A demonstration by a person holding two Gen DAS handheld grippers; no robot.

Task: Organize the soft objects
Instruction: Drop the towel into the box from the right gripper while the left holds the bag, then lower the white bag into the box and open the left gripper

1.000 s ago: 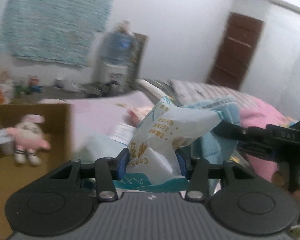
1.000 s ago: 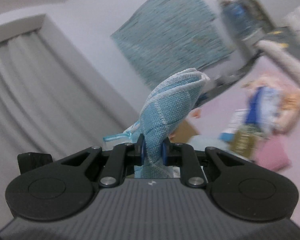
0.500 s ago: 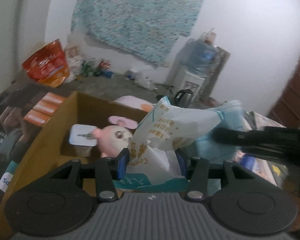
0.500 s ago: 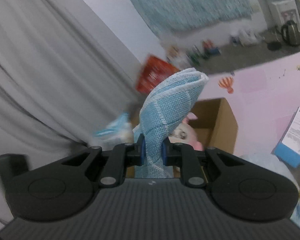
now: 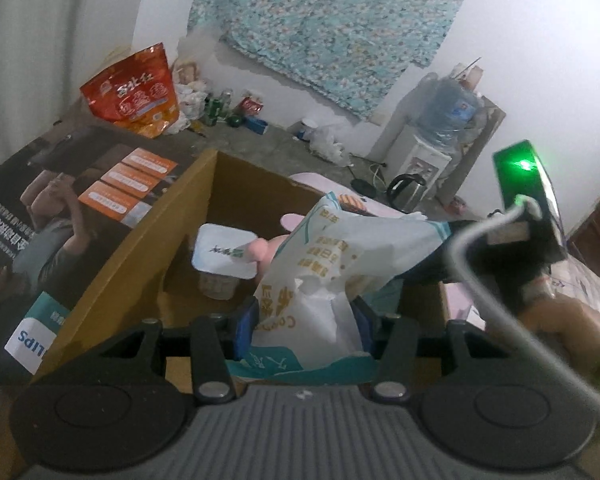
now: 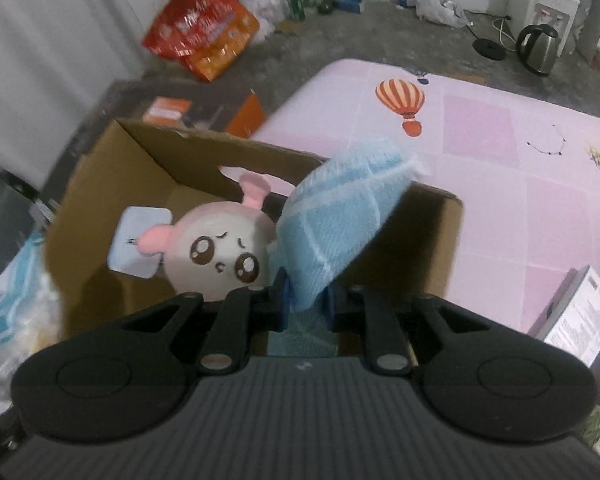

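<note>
Dark printed box (image 5: 80, 208) beside the cardboard box: partial "LIPS" on its white corner label. Red snack bag (image 5: 134, 92): Chinese characters, not clearly readable. White tissue pack (image 5: 324, 276): orange Chinese print plus partial Latin letters, illegible.

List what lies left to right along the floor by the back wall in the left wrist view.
Red snack bag → green bottles → white plastic bag → water dispenser with its blue jug.
</note>
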